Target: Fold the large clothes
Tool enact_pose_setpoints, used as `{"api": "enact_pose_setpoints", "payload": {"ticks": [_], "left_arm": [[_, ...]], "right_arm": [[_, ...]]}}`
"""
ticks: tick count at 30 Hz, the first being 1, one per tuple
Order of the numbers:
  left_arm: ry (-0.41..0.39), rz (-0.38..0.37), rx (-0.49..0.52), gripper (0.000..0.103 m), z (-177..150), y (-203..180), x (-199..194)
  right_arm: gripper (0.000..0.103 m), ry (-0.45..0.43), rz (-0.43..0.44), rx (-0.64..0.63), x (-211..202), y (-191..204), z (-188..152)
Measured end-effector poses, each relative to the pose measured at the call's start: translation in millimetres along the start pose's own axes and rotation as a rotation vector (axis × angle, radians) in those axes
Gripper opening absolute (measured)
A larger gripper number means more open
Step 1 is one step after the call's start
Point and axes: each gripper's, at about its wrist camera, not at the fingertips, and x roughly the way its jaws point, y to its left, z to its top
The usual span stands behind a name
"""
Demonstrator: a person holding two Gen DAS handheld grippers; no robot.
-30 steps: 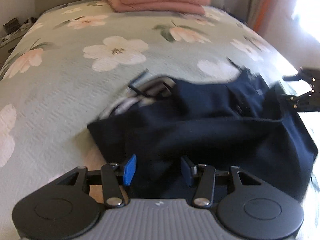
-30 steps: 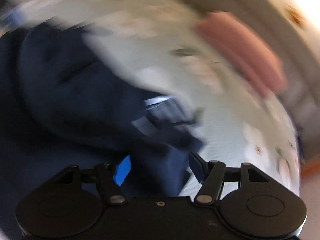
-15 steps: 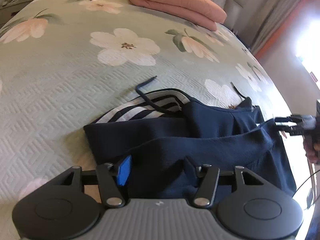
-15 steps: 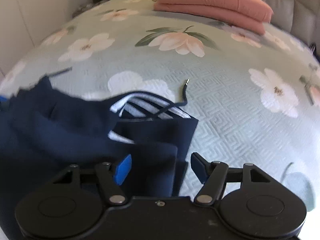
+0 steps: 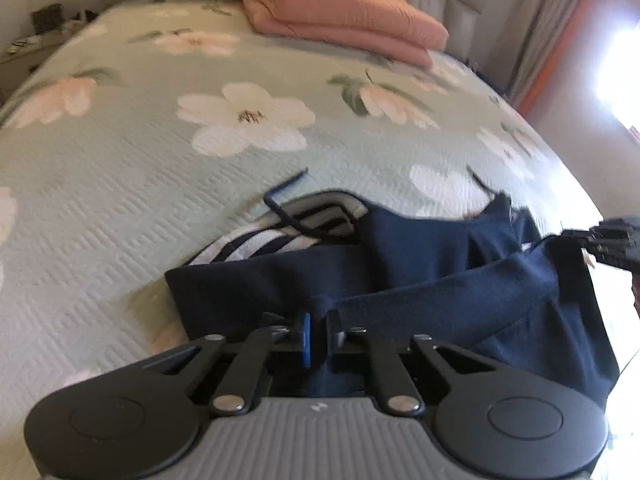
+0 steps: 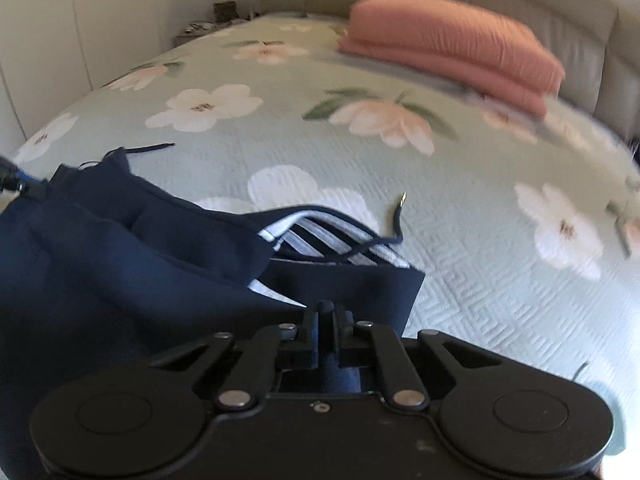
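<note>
A navy garment point(image 5: 420, 276) with a white striped lining point(image 5: 256, 240) and a dark drawstring point(image 5: 280, 196) lies bunched on the floral bedspread point(image 5: 120, 184). My left gripper point(image 5: 316, 336) is shut on the garment's near edge. The garment also shows in the right wrist view point(image 6: 120, 264), where my right gripper point(image 6: 326, 332) is shut on its near edge. The right gripper also shows at the right edge of the left wrist view point(image 5: 608, 240), holding the cloth.
A folded pink blanket point(image 5: 344, 20) lies at the head of the bed against a padded headboard point(image 6: 520, 4). A nightstand with small items point(image 5: 44, 28) stands beside the bed. Curtains point(image 5: 540, 40) hang at the right.
Both grippers were open over the garment's edge; now both have closed on the navy cloth. The garment has shifted little.
</note>
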Motion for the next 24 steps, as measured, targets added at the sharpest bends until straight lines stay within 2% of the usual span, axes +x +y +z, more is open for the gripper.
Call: {"api": "enact_pose_setpoints", "payload": {"ticks": [3,6,9,12,14,16,18,21,24], "left_arm": [[-0.088,0.0,-0.044,0.007,-2.5,-7.0,-25.9],[-0.146,-0.017,-0.08,0.007,1.2,-10.9,-47.7],[-0.221,0.003,-0.047,0.004,16.6,-21.1,-70.4],[-0.293,0.007,-0.048,0.004,48.3,-18.4,-80.0],[-0.323,0.052,-0.024,0.005,65.3,-16.1,-70.8],[-0.317,0.079,-0.027,0.005,76.0,-9.0,-47.9],[-0.274,0.131,-0.037,0.005,77.9,-1.3,-10.0],[-0.168,0.194,-0.075,0.005,63.1,12.0,44.8],[-0.118,0.235,-0.142,0.005,39.4,26.9,70.4]], "right_arm": [[0.007,-0.116,-0.118,-0.047,-28.0,14.3,-0.6],[0.006,-0.18,-0.158,-0.046,-50.7,17.1,5.2],[0.006,-0.24,-0.196,-0.059,-67.2,14.3,18.3],[0.006,-0.292,-0.233,-0.068,-66.9,4.4,44.1],[0.006,-0.301,-0.266,-0.057,-50.5,-3.7,60.4],[0.006,-0.251,-0.286,-0.042,-14.7,-12.9,70.9],[0.006,-0.159,-0.279,-0.021,26.2,-18.2,70.5],[0.006,-0.007,-0.274,-0.015,83.4,-16.5,54.4],[0.006,0.087,-0.274,-0.031,114.9,-7.9,36.2]]}}
